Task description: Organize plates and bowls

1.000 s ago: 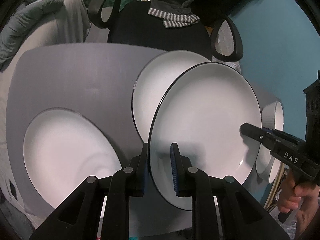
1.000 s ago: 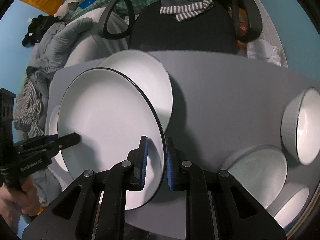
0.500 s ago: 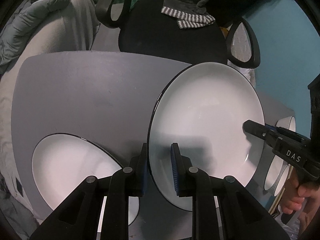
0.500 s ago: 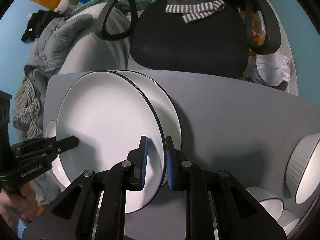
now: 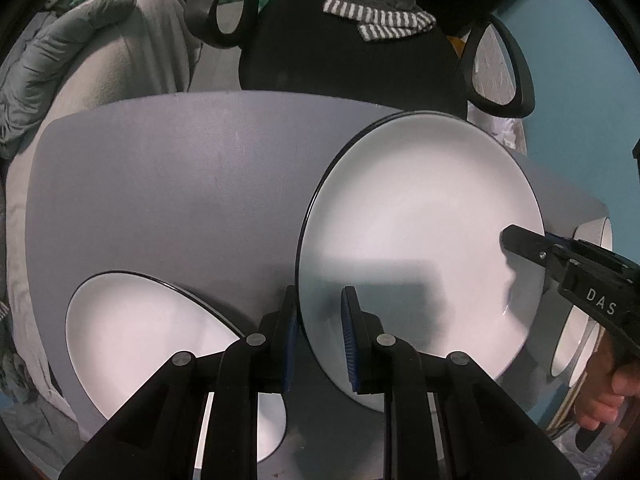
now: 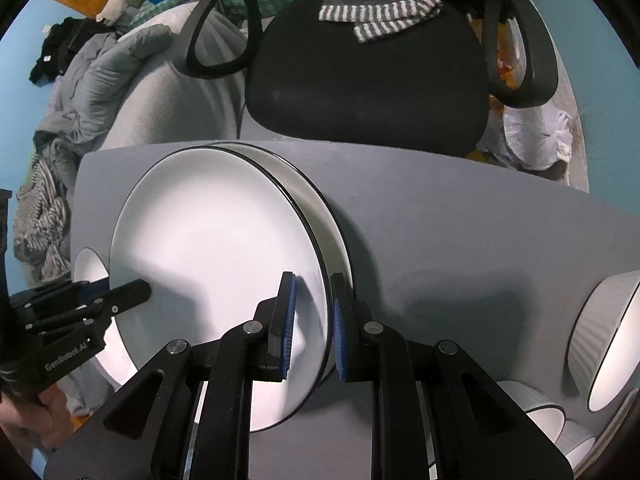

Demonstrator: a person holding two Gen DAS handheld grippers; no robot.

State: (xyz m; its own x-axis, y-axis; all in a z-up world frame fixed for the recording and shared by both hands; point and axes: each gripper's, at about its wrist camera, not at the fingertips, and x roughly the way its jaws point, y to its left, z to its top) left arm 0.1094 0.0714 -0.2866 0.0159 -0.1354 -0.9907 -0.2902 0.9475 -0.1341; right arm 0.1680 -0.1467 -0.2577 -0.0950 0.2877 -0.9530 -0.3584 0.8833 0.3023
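1. the left tongs (image 5: 319, 336) are closed on the near rim of a white plate with a black edge (image 5: 420, 240), blue pads on either side of the rim.
2. the right tongs (image 6: 312, 328) grip the opposite rim of the same plate (image 6: 208, 248) in the same way, so it is carried between the two, each pair nearly shut on the thin rim.
3. in the left wrist view the right tongs (image 5: 516, 240) reach in from the right edge, with a hand (image 5: 612, 396) on the grip below.
4. in the right wrist view the left tongs (image 6: 132, 294) come in from the left side.
5. the held plate sits directly above a second plate of the same kind (image 6: 320, 204) that lies on the grey table (image 6: 460, 220); only a crescent of the lower one shows. whether the two touch cannot be told.
6. a third plate (image 5: 152, 344) lies flat on the table (image 5: 180, 184) at the left, apart from the pair.
7. white bowls (image 6: 608, 332) stand at the right edge of the table.
8. a black office chair (image 6: 368, 72) stands behind the table, a striped cloth (image 6: 380, 16) draped on it.
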